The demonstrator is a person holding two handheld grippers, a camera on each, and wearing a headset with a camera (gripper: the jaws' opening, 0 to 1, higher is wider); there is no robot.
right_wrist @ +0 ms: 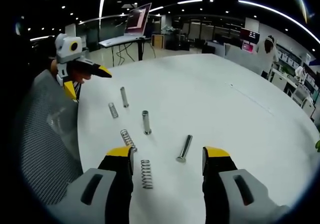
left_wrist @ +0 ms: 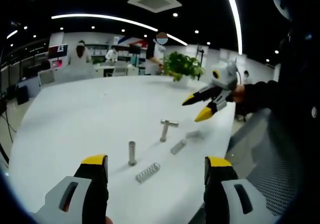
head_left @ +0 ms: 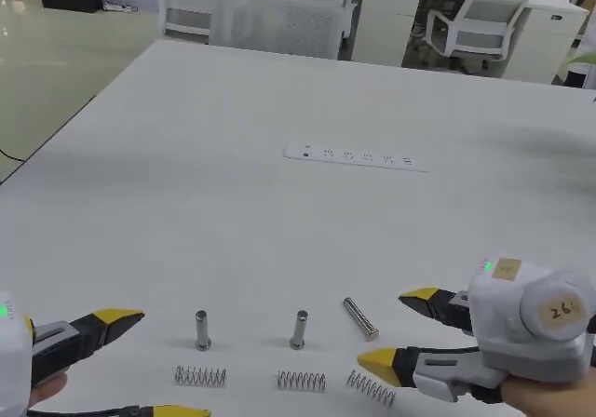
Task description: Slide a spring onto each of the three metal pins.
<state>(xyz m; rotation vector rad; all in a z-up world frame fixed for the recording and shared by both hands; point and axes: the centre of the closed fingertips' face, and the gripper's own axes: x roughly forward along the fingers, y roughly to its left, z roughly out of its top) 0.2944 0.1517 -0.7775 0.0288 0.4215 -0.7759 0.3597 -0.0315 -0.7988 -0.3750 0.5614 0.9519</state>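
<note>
Yellow-tipped jaws gape wide and empty on both grippers: the left gripper (head_left: 163, 364) is left of the middle pin (head_left: 299, 329), the right gripper (head_left: 393, 329) right of it. Middle pin and left pin (head_left: 202, 329) stand upright on the white table (head_left: 279, 110); the third pin (head_left: 359, 317) lies flat just right. Three springs (head_left: 302, 381) lie apart, nearer the person than the middle pin.

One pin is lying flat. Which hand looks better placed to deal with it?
Probably the right. The right gripper hangs open beside the lying pin; the left gripper is much farther away.
</note>
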